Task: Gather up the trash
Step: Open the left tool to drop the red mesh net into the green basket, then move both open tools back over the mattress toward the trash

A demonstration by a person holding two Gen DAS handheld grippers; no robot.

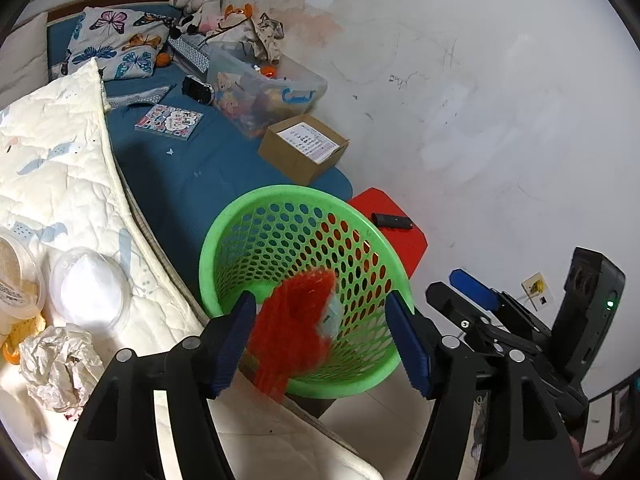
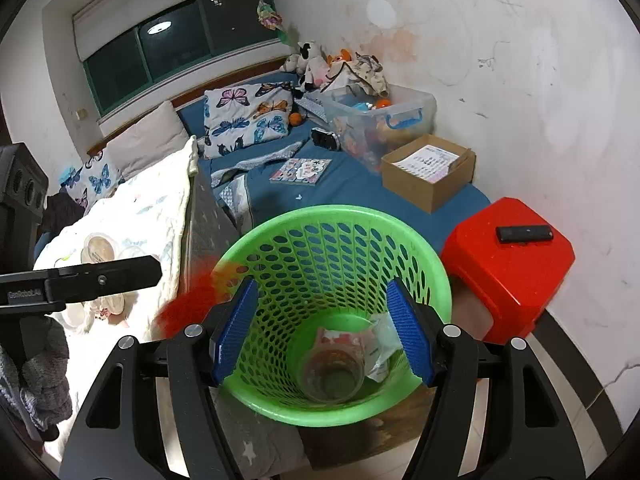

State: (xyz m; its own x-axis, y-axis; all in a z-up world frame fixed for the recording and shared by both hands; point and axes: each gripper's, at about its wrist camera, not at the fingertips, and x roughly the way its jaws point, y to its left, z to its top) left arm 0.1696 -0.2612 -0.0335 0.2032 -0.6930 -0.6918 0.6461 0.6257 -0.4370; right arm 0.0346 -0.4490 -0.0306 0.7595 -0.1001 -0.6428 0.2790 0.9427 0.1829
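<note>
Over the green basket (image 2: 336,312) beside the bed (image 2: 352,188), both tongs gape apart: left tongs (image 1: 324,344) with a blurred red net (image 1: 298,328) loose between, right tongs (image 2: 324,332) empty.

Left tongs (image 1: 322,344), right tongs (image 2: 322,330): black frames, ribbed blue pads, silver screws.

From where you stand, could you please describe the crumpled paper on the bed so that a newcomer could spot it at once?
Start at the green basket beside the bed, then look left onto the cream quilt. Near the quilt's close edge, below a clear domed lid, lies the crumpled paper. It is the only wrinkled, shapeless white wad; its neighbours are smooth round containers.
</note>
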